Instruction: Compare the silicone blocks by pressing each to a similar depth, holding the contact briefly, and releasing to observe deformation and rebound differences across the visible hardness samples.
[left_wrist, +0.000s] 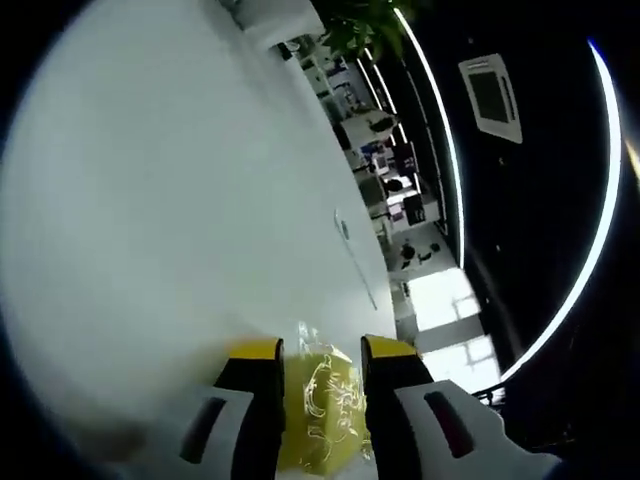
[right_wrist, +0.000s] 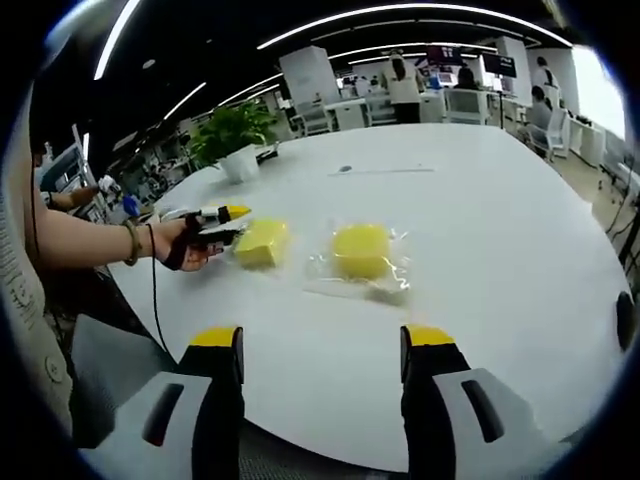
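A large white table (right_wrist: 480, 230) is seen in the right gripper view, with a potted plant (right_wrist: 232, 140) at its far edge and two yellow silicone blocks lying near each other in clear wrappers. The left block (right_wrist: 261, 242) is clamped between the jaws of the left gripper (right_wrist: 232, 226), held in a hand (right_wrist: 188, 243). The right block (right_wrist: 362, 250) lies free beyond the right gripper (right_wrist: 322, 345), whose jaws are spread apart on nothing.

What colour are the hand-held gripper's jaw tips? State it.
Yellow tips on black jaws; the right hand-held gripper shows them best in the right gripper view.
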